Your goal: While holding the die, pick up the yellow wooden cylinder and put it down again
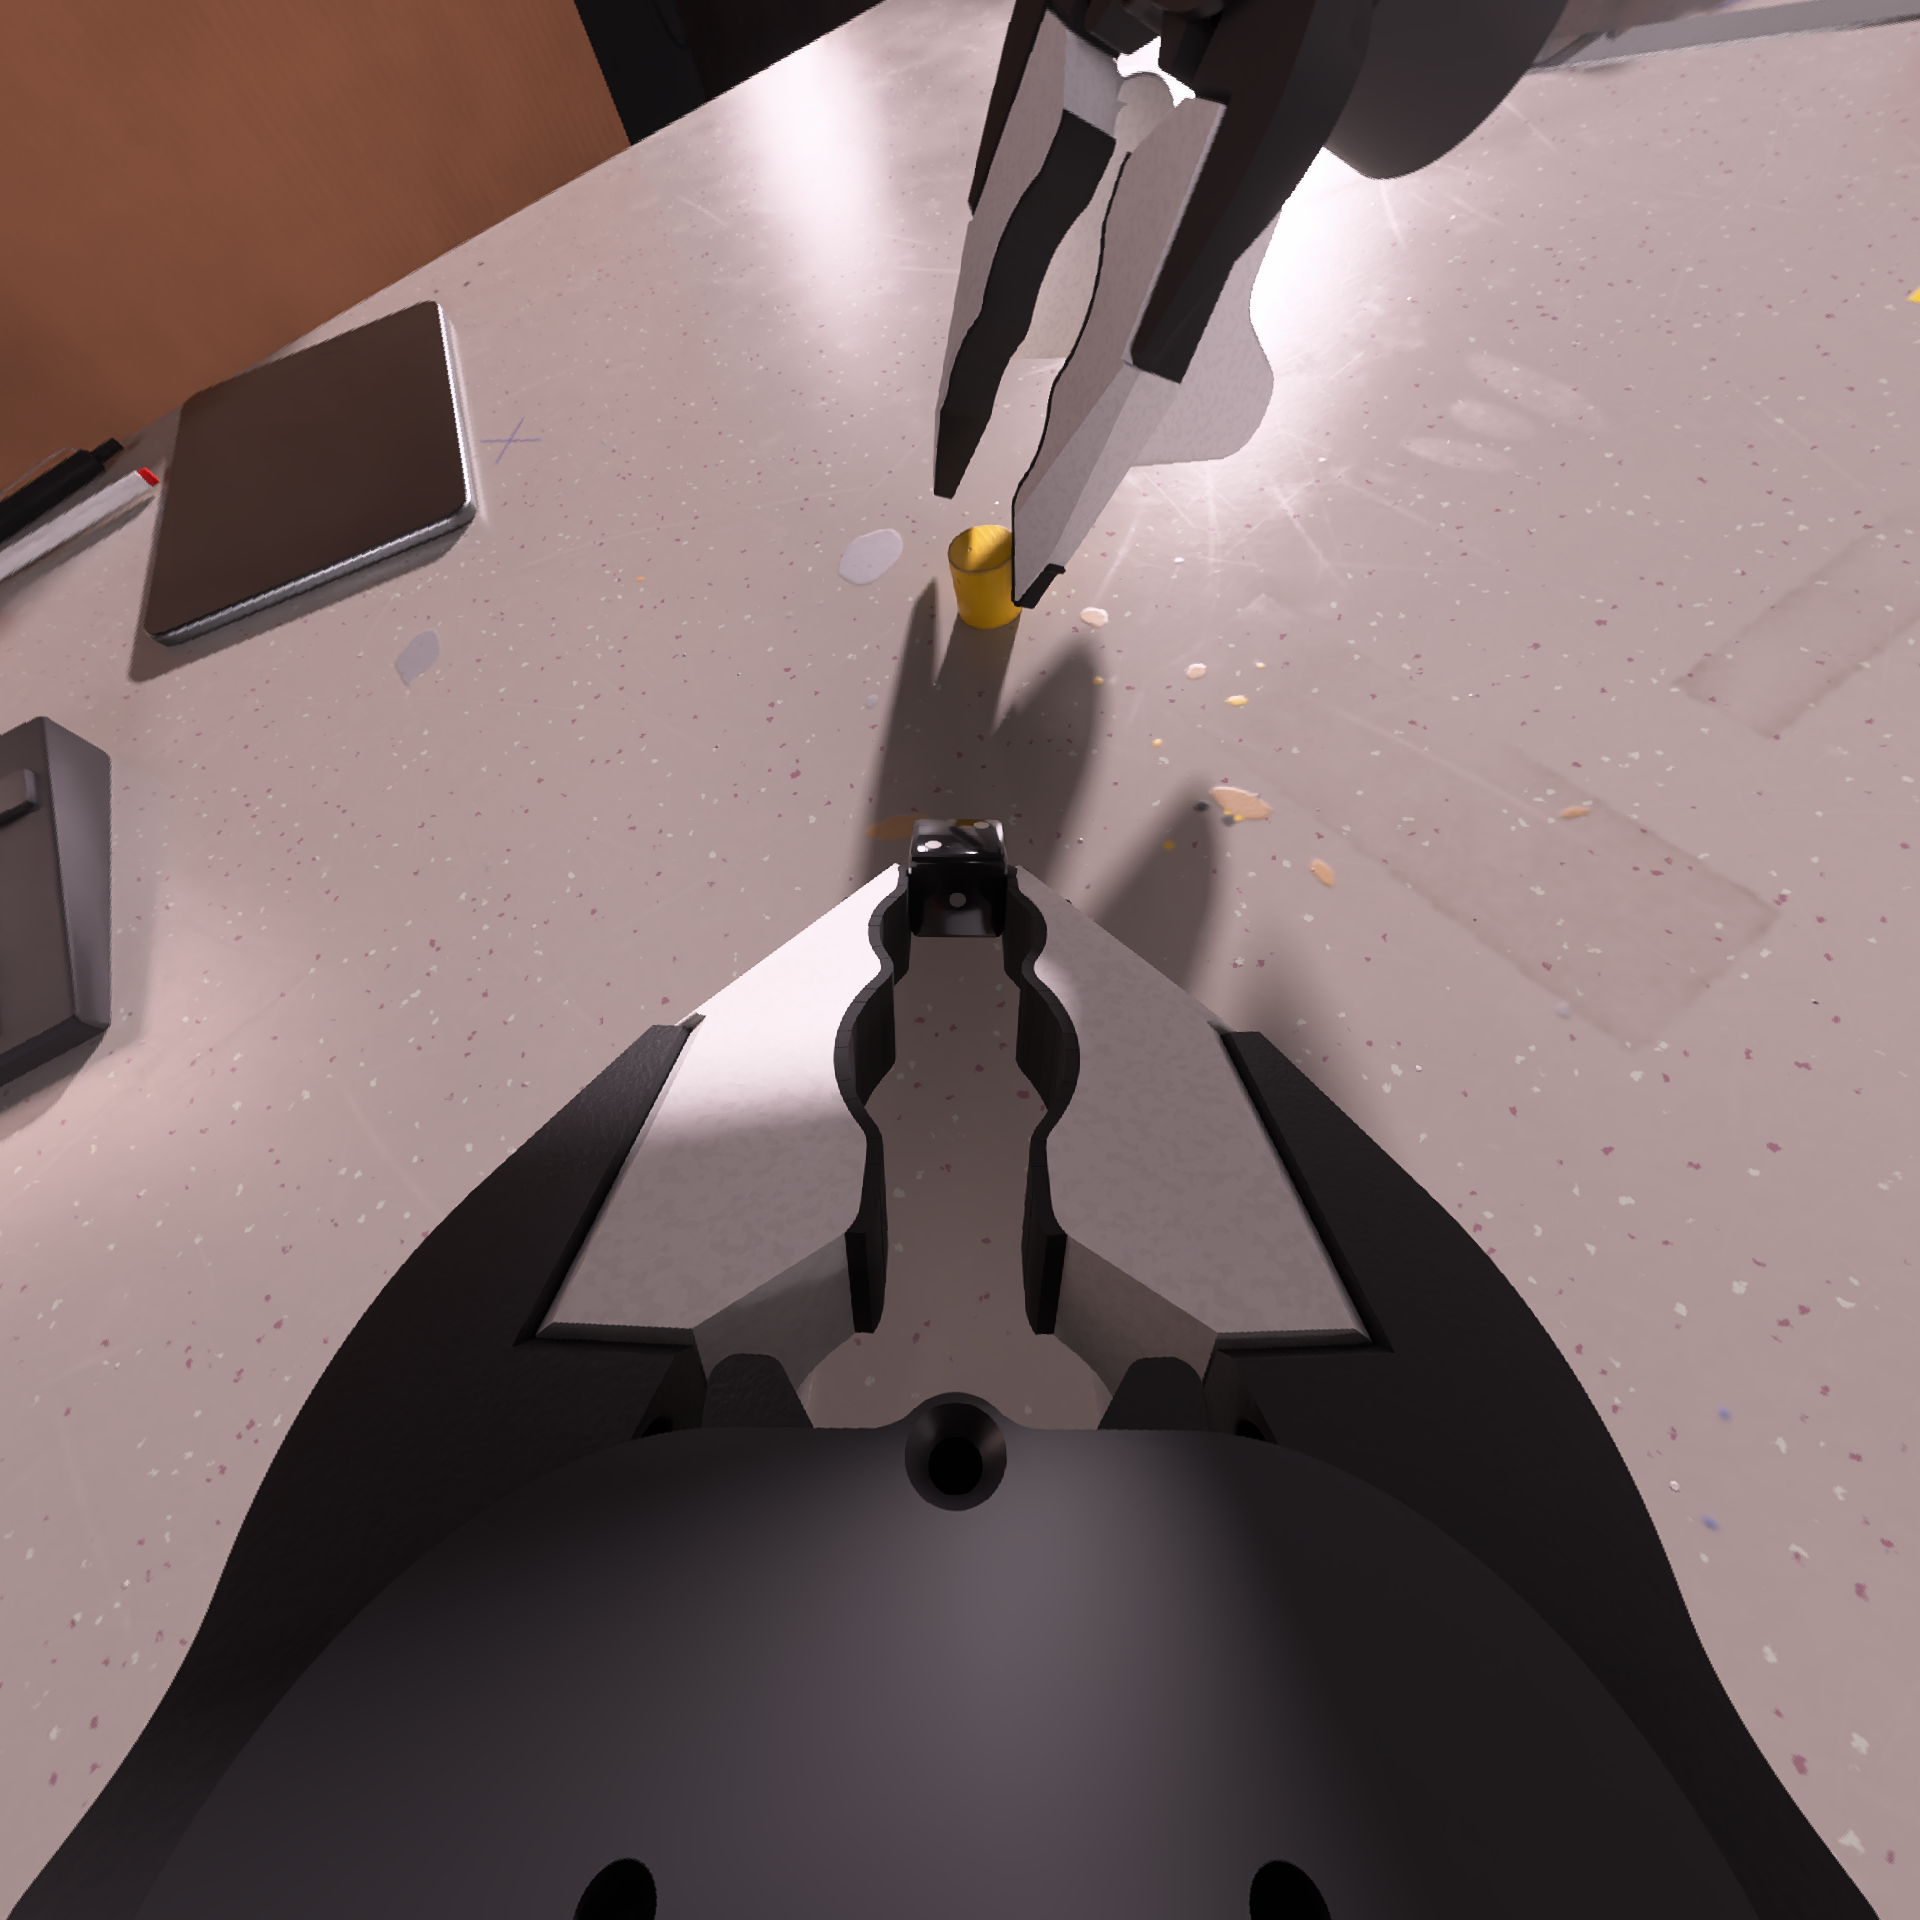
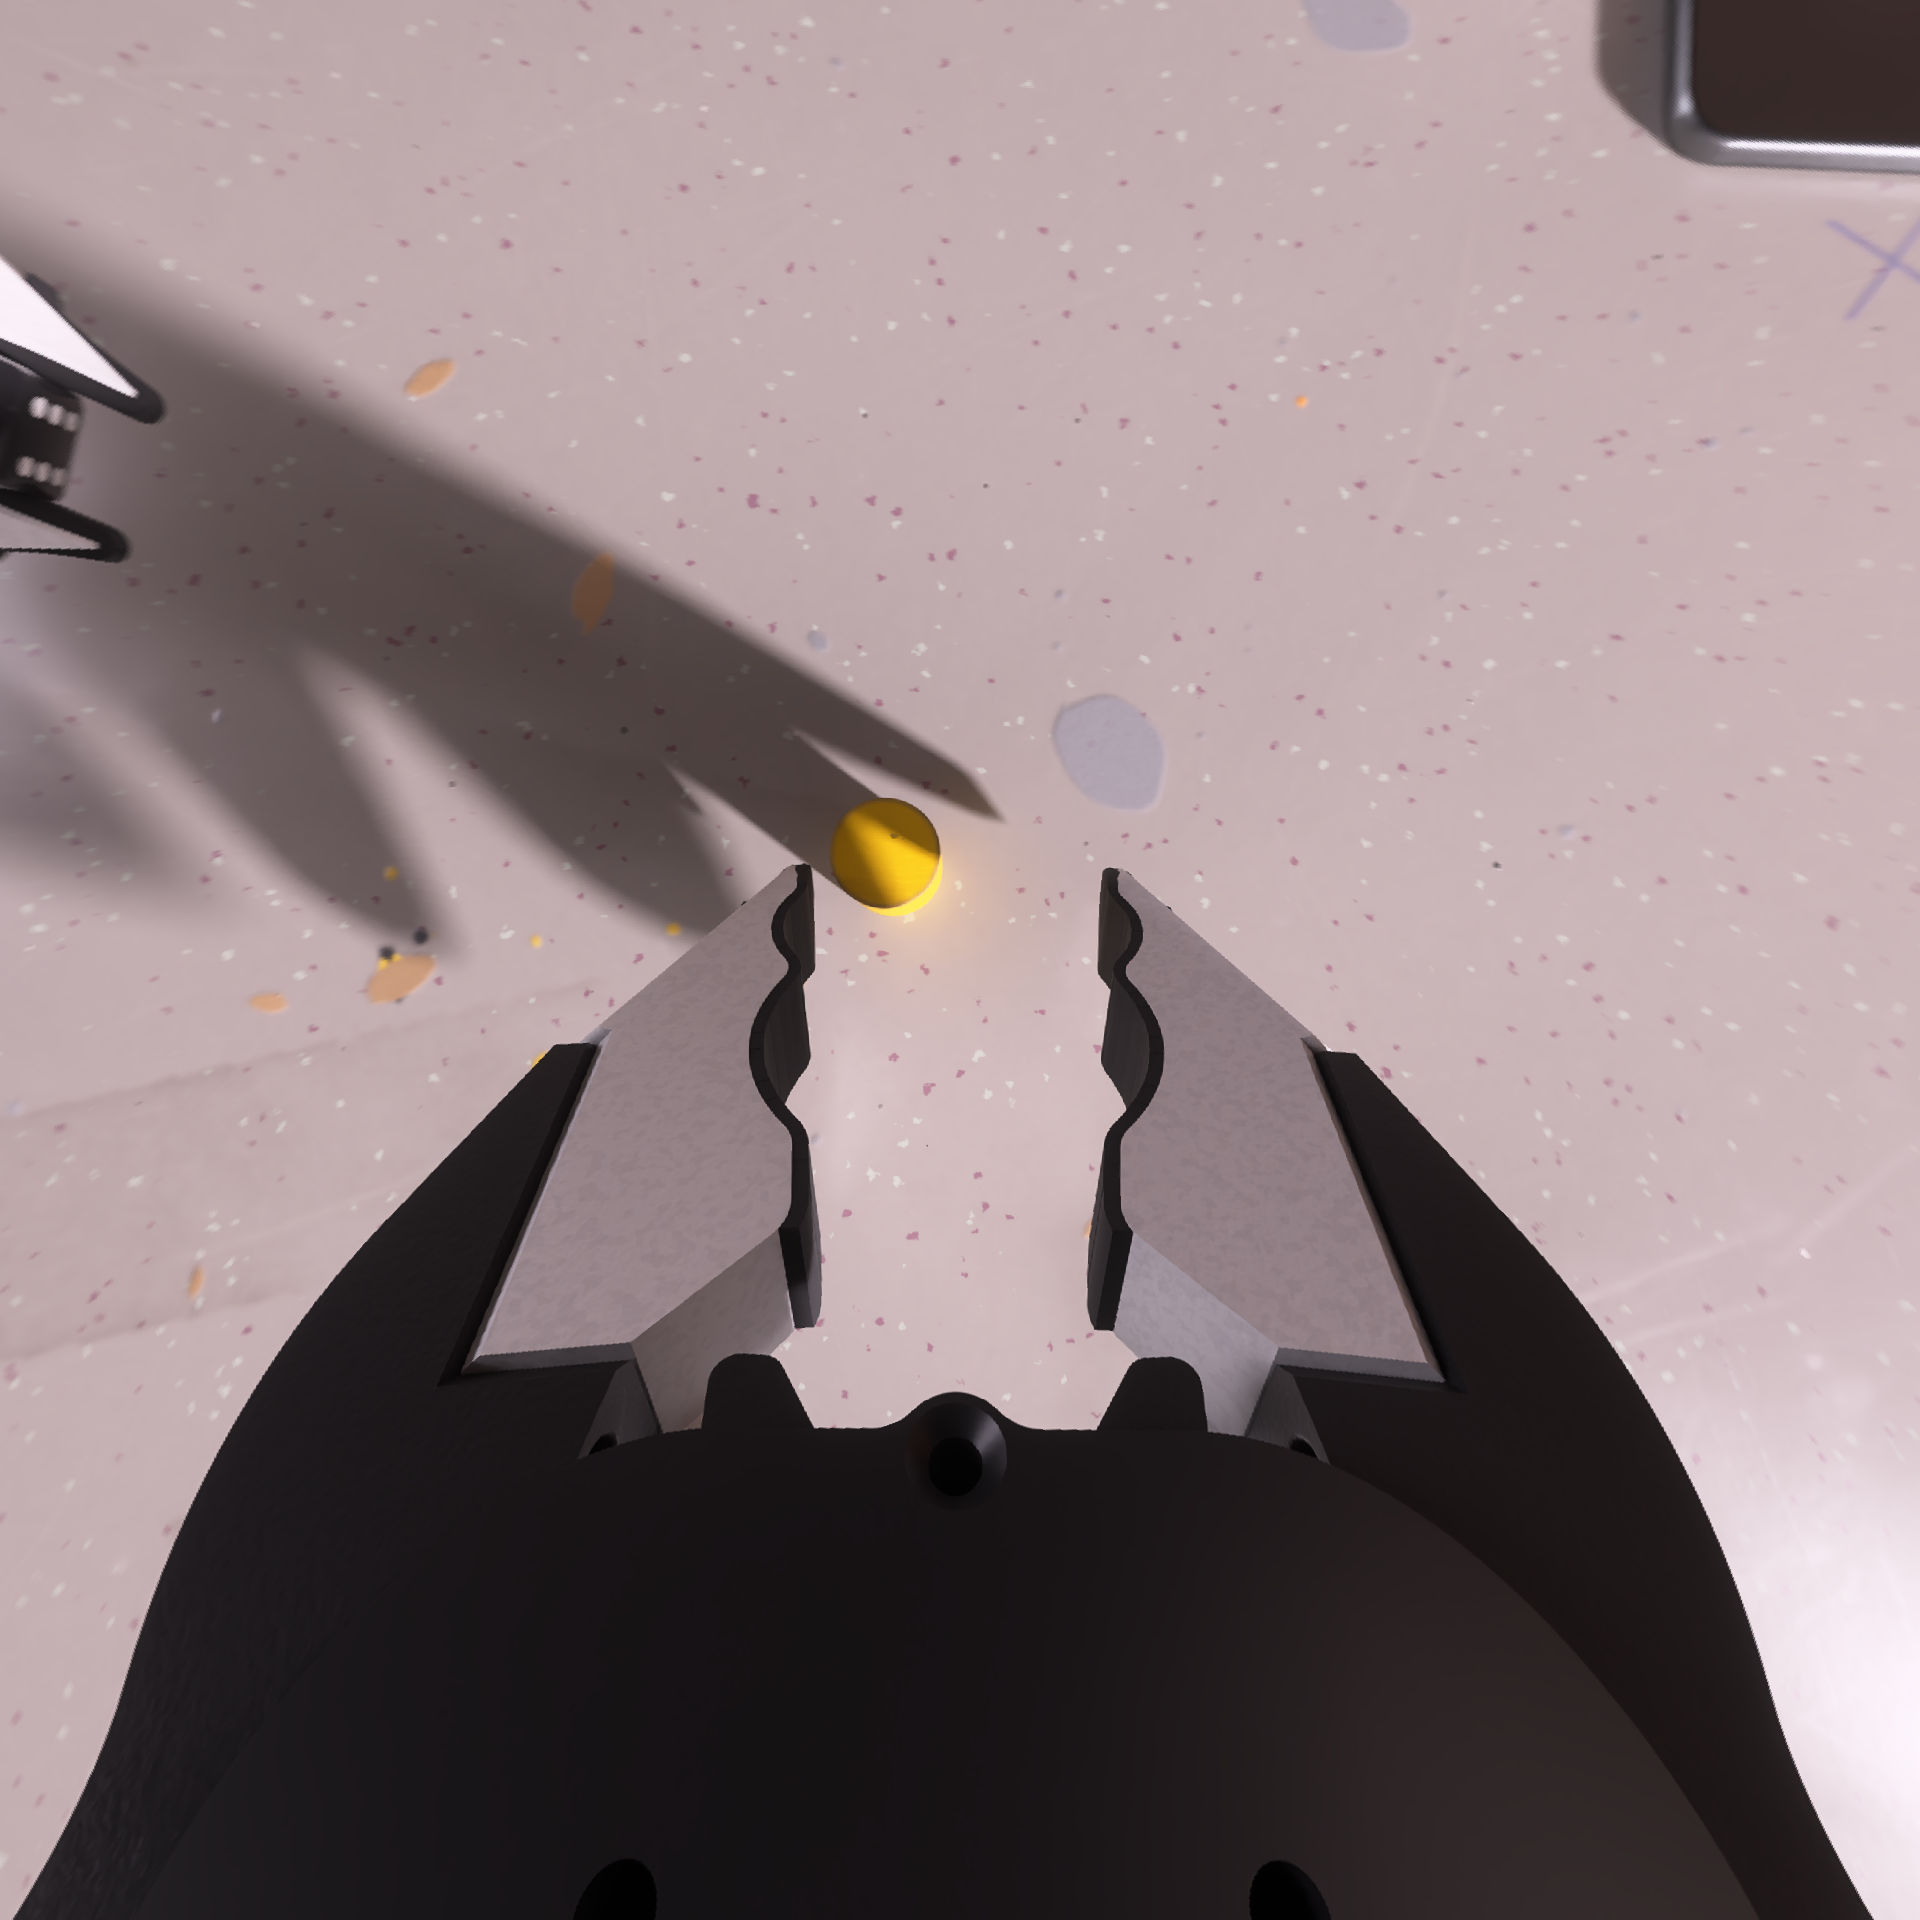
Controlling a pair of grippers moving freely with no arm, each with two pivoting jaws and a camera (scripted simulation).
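Note:
My left gripper (image 1: 956,883) is shut on a black die (image 1: 956,878) with white pips and holds it above the table; die and fingertips also show at the left edge of the right wrist view (image 2: 42,442). A small yellow wooden cylinder (image 1: 982,577) stands upright on the speckled table. My right gripper (image 2: 956,883) is open and empty, pointing down over the cylinder (image 2: 886,854), which lies below, near its left fingertip. In the left wrist view the right gripper (image 1: 992,545) hangs above the cylinder, one fingertip overlapping its right side.
A dark flat pad with a metal rim (image 1: 307,473) lies at the far left; its corner shows in the right wrist view (image 2: 1808,83). A dark box (image 1: 47,894) and pens (image 1: 62,504) lie at the left edge. Paint spots dot the table.

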